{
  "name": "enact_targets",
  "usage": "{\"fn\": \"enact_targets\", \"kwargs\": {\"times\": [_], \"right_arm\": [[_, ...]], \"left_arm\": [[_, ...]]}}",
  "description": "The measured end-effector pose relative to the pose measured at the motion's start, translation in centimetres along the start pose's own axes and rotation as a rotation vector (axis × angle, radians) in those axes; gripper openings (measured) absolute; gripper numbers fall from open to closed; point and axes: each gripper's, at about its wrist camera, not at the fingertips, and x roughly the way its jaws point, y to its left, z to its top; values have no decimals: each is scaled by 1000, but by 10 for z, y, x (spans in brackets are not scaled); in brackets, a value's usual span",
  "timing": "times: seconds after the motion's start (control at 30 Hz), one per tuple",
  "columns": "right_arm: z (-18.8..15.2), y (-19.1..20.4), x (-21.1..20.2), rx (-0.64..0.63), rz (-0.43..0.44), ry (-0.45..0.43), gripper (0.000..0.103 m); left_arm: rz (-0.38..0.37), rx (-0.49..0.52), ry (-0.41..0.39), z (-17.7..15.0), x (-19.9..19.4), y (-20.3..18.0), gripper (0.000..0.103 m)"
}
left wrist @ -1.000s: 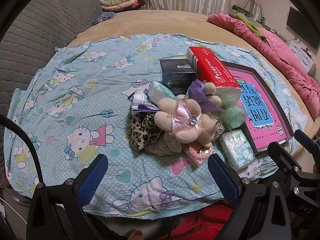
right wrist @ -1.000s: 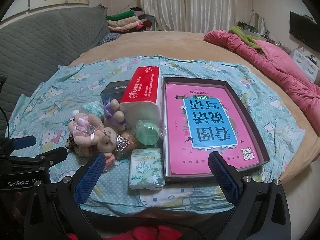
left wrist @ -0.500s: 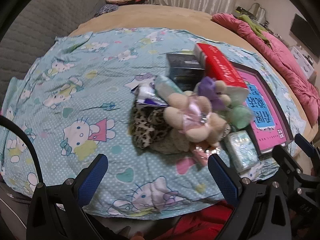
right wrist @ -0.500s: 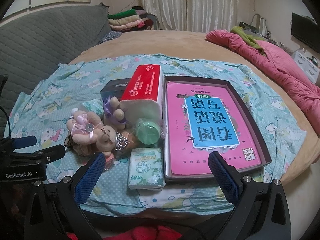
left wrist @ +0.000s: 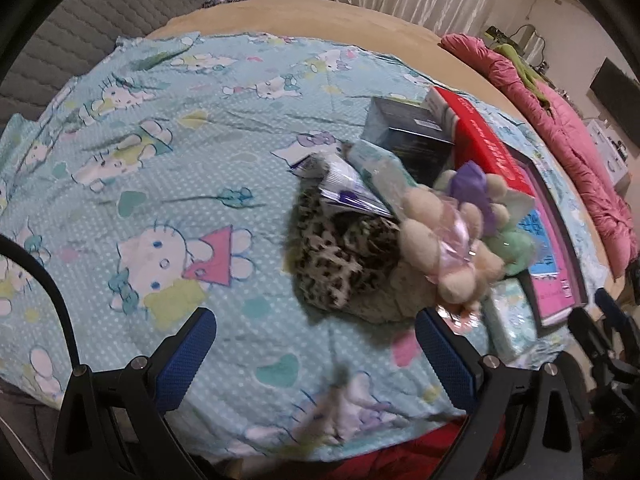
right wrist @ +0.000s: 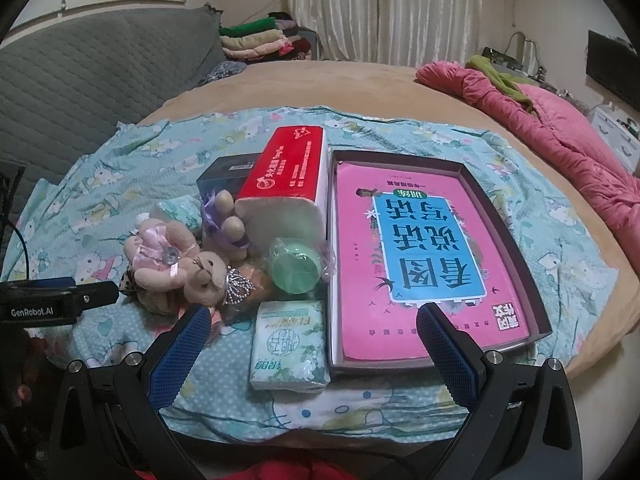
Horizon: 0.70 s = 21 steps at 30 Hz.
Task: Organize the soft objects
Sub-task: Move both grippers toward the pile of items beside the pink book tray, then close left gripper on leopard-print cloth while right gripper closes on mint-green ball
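Left gripper (left wrist: 312, 354): jaws spread wide, holding nothing, hovering low over the cartoon-print sheet (left wrist: 160, 168) at the near edge of the bed.
Right gripper (right wrist: 314, 350): jaws spread wide, holding nothing, pointed at the pile and the box beside it.
Soft objects, location: heaped ahead and right of the left gripper; ahead and left of the right gripper.
Plush bear in pink (right wrist: 160, 256): lies on its side on top of the heap, ribbon and gem on its dress; beige, limp, easily compressed.
Plush bear in purple (right wrist: 224, 220): leans against the red tissue pack (right wrist: 288, 176), just behind the pink bear.
Leopard-print fabric (left wrist: 340, 256): crumpled under the bears, nearest to the left gripper's right finger.
Small tissue packet (right wrist: 290, 344): flat on the sheet, between the right gripper's fingers in view, not touched.
Green sponge in wrap (right wrist: 294, 266): wedged between the tissue pack and the bears.
Shallow box (right wrist: 532, 280): ahead and right of the right gripper, a pink book (right wrist: 420, 248) lying inside.
Risk 1: items overlap; closing on one bear may drag the fabric or the second bear along.
Risk 2: a pinch on ribbon alone may slip.
Risk 3: low jaws may snag the loose sheet.
Risk 4: left wrist view is blurred; aim is uncertain.
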Motion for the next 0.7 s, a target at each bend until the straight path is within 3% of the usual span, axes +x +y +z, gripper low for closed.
{"fn": "enact_targets", "kwargs": {"times": [0.3,0.7], "right_arm": [[6,-1,16,-10,-13,-8,103],[19,2,54,-72,-60,5,102]], "left_arm": [[-6,15,-12,16,21,8,88],[-153,0,-10,23,40,8,52]]}}
